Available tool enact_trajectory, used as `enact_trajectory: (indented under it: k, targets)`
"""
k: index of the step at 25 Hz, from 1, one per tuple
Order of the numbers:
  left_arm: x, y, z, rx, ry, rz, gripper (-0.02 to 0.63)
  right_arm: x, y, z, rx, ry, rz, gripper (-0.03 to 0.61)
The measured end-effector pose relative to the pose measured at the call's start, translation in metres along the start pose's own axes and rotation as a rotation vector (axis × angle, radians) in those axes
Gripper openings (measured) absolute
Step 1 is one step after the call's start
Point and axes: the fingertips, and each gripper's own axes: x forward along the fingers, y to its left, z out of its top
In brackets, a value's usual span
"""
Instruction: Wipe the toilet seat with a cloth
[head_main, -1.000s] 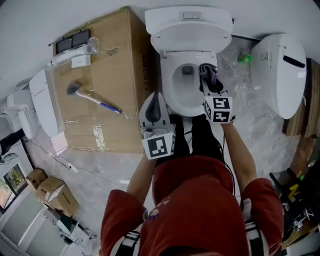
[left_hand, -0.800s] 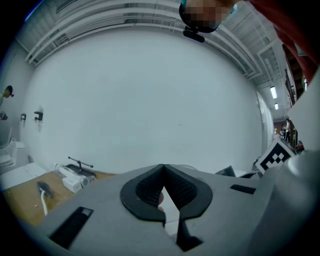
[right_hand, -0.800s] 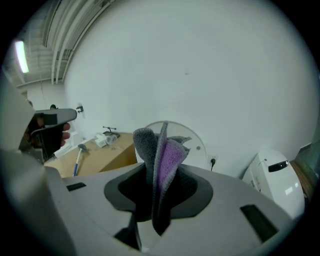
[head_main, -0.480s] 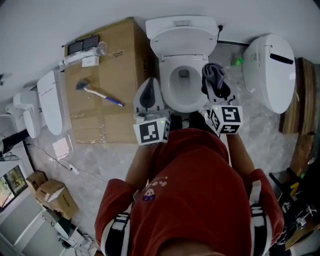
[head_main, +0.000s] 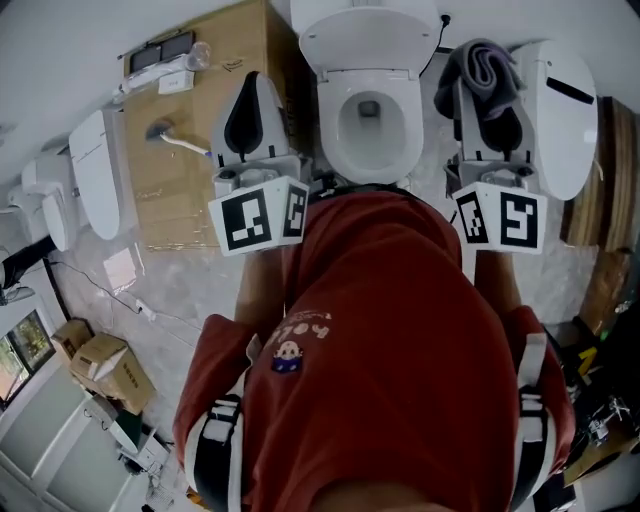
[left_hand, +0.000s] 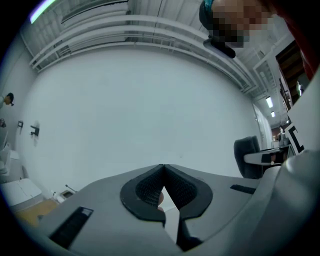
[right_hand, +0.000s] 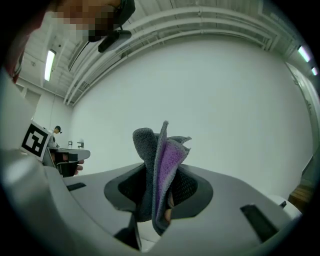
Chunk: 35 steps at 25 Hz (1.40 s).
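Left gripper (left_hand: 163, 169) shut and empty, right gripper (right_hand: 161, 175) clamped on a grey-purple cloth (right_hand: 169, 147), both level, flanking the toilet (head_main: 340, 150).

- The left gripper (head_main: 252, 82) is held out level in front of the body, at the left side of the head view.
- Its jaws are seen closed tip to tip in the left gripper view, and nothing is gripped between them.
- The right gripper (head_main: 487, 92) is held out level at the right side, about even with the other and well apart from it.
- Its jaws are clamped on a grey and purple cloth (right_hand: 161, 150), which stands up folded from between the pads.
- A marker cube (head_main: 258, 215) is carried at the rear of each gripper and is turned up toward the head camera.
- The left forearm (head_main: 255, 290) and the right forearm (head_main: 497, 285) are seen bare, reaching forward below the cubes.
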Motion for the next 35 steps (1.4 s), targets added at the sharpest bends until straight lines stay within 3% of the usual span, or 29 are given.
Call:
enact_trajectory:
  k: [3,10,35]
  targets:
    - [-0.001,-0.002,0.016,0.038,-0.036,-0.004,0.012,-0.001,-0.003,0.016,-0.018,-0.056,-0.011,0.107]
    - [-0.003,-0.005,0.033,0.075,-0.078,0.0,0.012,0.001,-0.001,0.025,-0.061,-0.081,-0.001,0.107]
    - [-0.012,-0.006,0.027,0.04,-0.077,-0.002,0.012,-0.005,-0.002,0.029,-0.106,-0.086,-0.034,0.107]
